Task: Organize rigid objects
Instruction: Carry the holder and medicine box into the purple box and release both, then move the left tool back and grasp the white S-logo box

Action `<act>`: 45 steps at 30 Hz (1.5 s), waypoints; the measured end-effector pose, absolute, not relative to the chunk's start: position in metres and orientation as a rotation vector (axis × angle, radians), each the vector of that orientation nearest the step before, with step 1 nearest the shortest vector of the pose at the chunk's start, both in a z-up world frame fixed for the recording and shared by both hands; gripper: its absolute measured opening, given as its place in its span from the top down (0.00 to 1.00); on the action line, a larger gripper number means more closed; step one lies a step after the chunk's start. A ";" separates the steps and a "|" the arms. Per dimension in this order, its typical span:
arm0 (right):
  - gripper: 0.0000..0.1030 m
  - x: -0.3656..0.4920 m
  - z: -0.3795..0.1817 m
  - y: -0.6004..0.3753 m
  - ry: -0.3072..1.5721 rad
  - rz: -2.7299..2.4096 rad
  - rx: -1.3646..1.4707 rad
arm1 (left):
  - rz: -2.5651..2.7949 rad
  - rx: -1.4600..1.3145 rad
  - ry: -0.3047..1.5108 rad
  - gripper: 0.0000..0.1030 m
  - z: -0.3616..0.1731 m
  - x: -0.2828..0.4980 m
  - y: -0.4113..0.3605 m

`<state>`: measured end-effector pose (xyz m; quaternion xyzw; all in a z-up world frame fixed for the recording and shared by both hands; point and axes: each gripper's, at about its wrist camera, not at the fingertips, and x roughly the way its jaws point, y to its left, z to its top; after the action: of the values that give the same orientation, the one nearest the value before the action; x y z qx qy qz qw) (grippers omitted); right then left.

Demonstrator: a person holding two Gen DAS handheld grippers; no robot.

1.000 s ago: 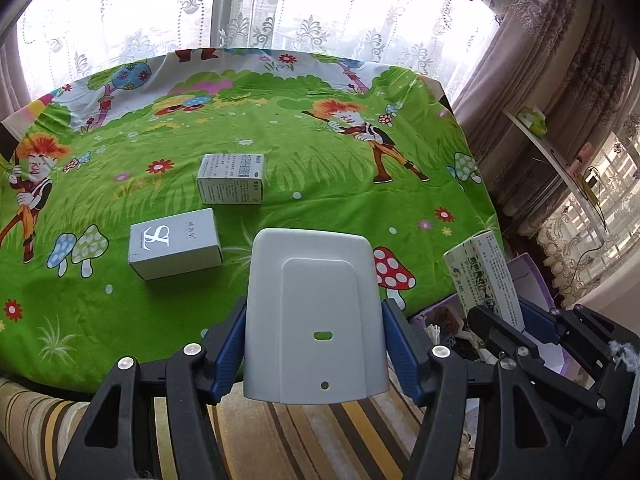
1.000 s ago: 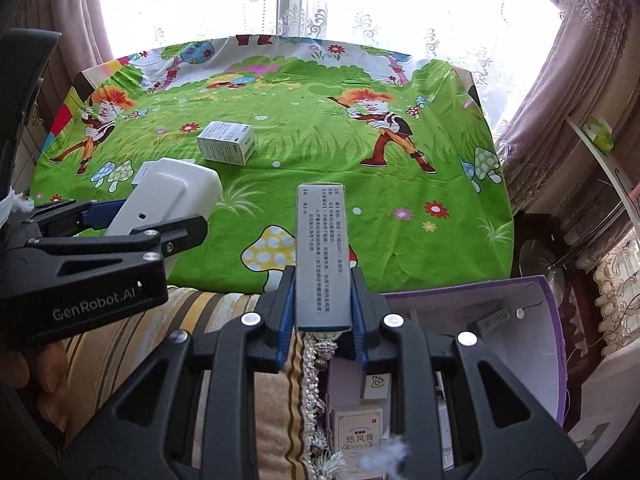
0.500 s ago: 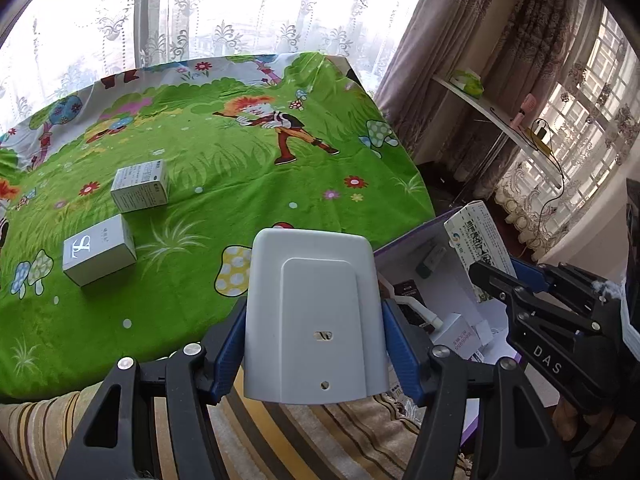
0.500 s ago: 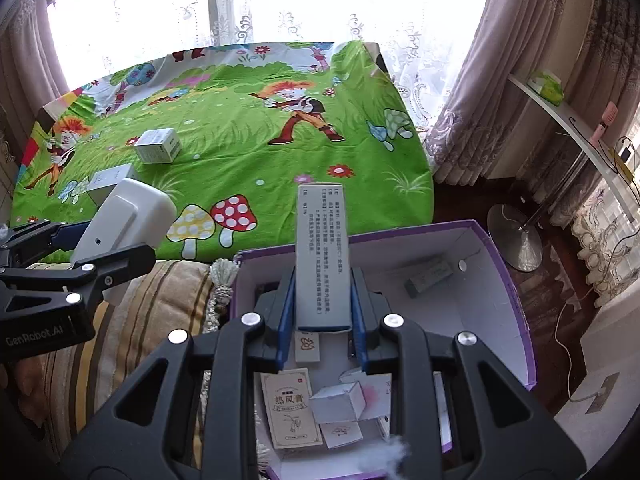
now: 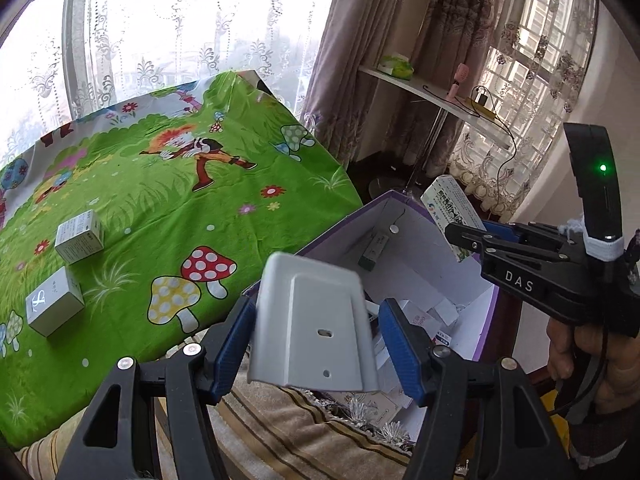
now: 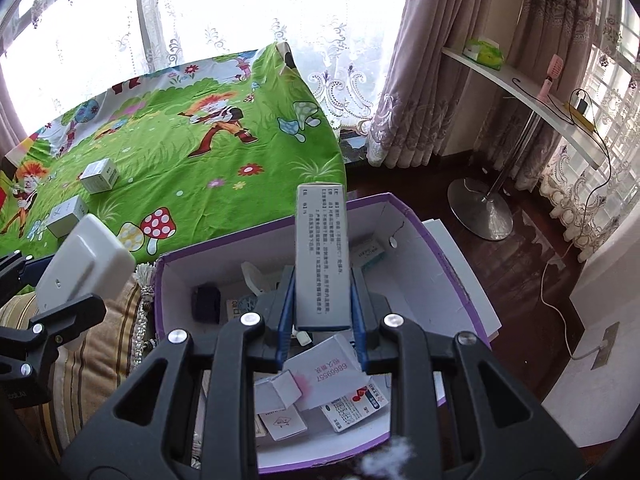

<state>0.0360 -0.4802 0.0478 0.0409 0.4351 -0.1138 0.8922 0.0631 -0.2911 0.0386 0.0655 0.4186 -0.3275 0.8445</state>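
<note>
Right wrist: slim matte carton (image 6: 322, 256) above purple cardboard box (image 6: 452, 264).

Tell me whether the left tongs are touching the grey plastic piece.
Apart, or nearly so. In the left wrist view, the left tongs stand open: gaps show between both blue pads and the tilted grey plastic piece, though contact low on the left pad cannot be ruled out.

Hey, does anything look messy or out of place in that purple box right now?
Yes. Inside the purple box the small cartons lie jumbled at odd angles, overlapping, one upside down. Nothing looks spilled or broken.
</note>
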 end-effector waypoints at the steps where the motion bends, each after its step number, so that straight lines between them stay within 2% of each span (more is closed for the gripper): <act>1: 0.71 0.036 0.048 -0.483 0.901 -0.242 0.091 | -0.700 0.142 0.878 0.35 0.039 0.063 -0.292; 3: 0.70 0.035 0.049 -0.486 0.897 -0.255 0.097 | -0.703 0.143 0.862 0.27 0.042 0.062 -0.293; 4: 0.62 0.035 0.050 -0.487 0.893 -0.260 0.102 | -0.698 0.139 0.848 0.24 0.044 0.062 -0.292; 5: 0.48 0.034 0.051 -0.488 0.885 -0.266 0.107 | -0.686 0.138 0.828 0.20 0.047 0.061 -0.290; 7: 0.28 0.032 0.056 -0.490 0.856 -0.273 0.114 | -0.649 0.154 0.780 0.18 0.055 0.060 -0.287; 8: 0.23 0.031 0.059 -0.490 0.841 -0.279 0.116 | -0.627 0.162 0.754 0.18 0.059 0.059 -0.285; 16: 0.09 0.032 0.081 -0.483 0.777 -0.388 0.068 | -0.596 0.133 0.567 0.17 0.083 0.054 -0.262; 19: 0.08 0.032 0.089 -0.479 0.756 -0.413 0.053 | -0.570 0.124 0.494 0.17 0.088 0.051 -0.256; 30: 0.08 0.026 0.107 -0.449 0.612 -0.322 0.007 | -0.580 0.129 0.542 0.17 0.087 0.057 -0.243; 45: 0.08 0.029 0.105 -0.446 0.585 -0.245 0.124 | -0.336 0.003 0.586 0.16 0.084 0.114 -0.168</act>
<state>0.0288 -0.4460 0.1054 0.0611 0.2875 -0.1204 0.9482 0.1136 -0.1677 0.0838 0.0016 0.2875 -0.1648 0.9435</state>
